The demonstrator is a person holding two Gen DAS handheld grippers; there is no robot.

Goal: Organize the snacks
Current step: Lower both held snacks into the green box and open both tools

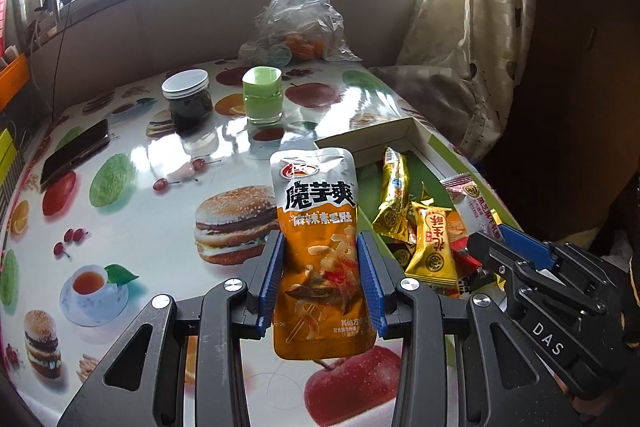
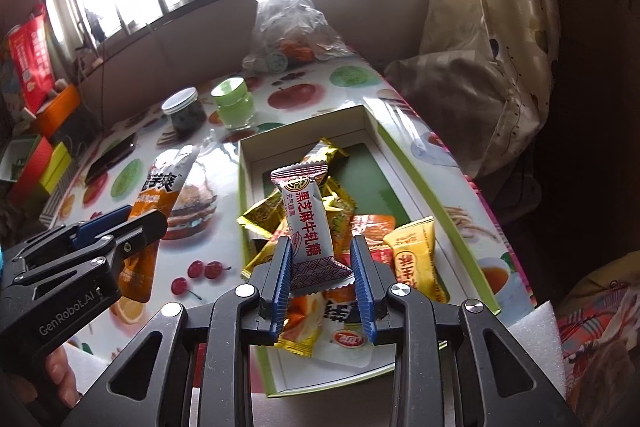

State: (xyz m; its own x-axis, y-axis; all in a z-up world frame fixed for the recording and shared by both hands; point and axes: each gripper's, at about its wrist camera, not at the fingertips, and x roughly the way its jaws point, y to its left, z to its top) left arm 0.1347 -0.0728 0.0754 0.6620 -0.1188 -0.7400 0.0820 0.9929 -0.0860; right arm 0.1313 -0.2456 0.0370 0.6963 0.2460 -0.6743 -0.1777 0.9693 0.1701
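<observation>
In the left wrist view we see the left gripper [image 1: 322,279] at the lower centre of the frame, its blue pads clamped on the sides of an orange konjac snack pouch [image 1: 318,247] that stands upright between them above the table [image 1: 132,223], whose glossy cloth is printed with burgers and fruit. Right of the pouch lies an open cardboard box [image 1: 404,133] holding gold-wrapped candies [image 1: 396,199]. The right gripper [image 1: 516,255] enters from the lower right edge over that box; from here we cannot tell how its fingers stand. In the upper middle stand a dark jar with a silver lid [image 1: 187,99] and a green jar [image 1: 262,95], with a clear plastic bag [image 1: 298,19] behind them. A phone [image 1: 76,151] lies at the left.

In the right wrist view we find the right gripper [image 2: 322,287] at the lower centre, its pads closed on the lower end of a white sesame nougat candy [image 2: 306,215], held upright over the open cardboard box [image 2: 372,115]. Below it the box holds gold and orange wrapped snacks [image 2: 412,255]. At the left the left gripper [image 2: 120,231] holds the orange konjac snack pouch [image 2: 160,195] over the table [image 2: 224,259], left of the box.
</observation>
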